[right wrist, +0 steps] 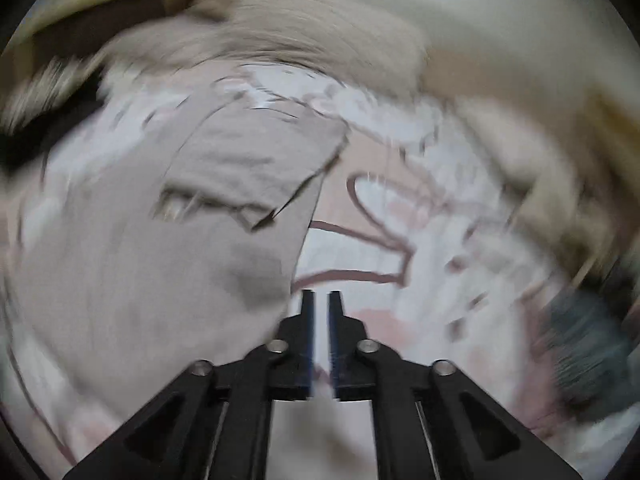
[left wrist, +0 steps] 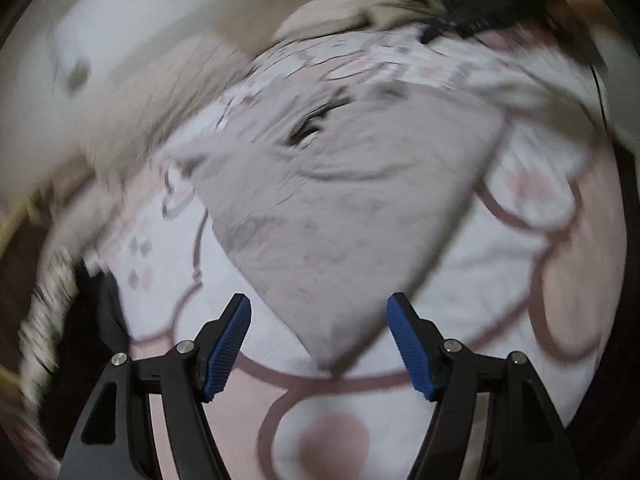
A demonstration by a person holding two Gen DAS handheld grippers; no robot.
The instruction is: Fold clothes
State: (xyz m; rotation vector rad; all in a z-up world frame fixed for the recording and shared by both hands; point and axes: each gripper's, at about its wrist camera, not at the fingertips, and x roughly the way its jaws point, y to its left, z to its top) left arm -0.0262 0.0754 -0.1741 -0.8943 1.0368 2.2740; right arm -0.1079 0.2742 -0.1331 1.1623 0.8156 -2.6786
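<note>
A grey garment (left wrist: 340,208) lies spread on a white and pink patterned bedsheet (left wrist: 500,280), folded into a rough wedge whose point comes down between the fingers of the left gripper (left wrist: 319,312). Its cloth is plain and soft-looking, creased in long shallow lines, with a dark slit-like opening near its far edge. No label or writing can be read on it — both views are smeared by motion.

The left gripper's blue-padded fingers (left wrist: 234,332) stand wide apart above the sheet, with the garment's tip lying between them but touching neither pad.

In the right wrist view the garment (right wrist: 160,260) lies ahead and to the left of the right gripper (right wrist: 321,300), one folded flap on top with a dark edge. That gripper's fingers (right wrist: 307,308) are parted by a narrow gap with nothing in it, and the sheet (right wrist: 400,320) shows beneath.

Beyond the garment, a beige blanket (right wrist: 312,28) bunches along the far side.
</note>
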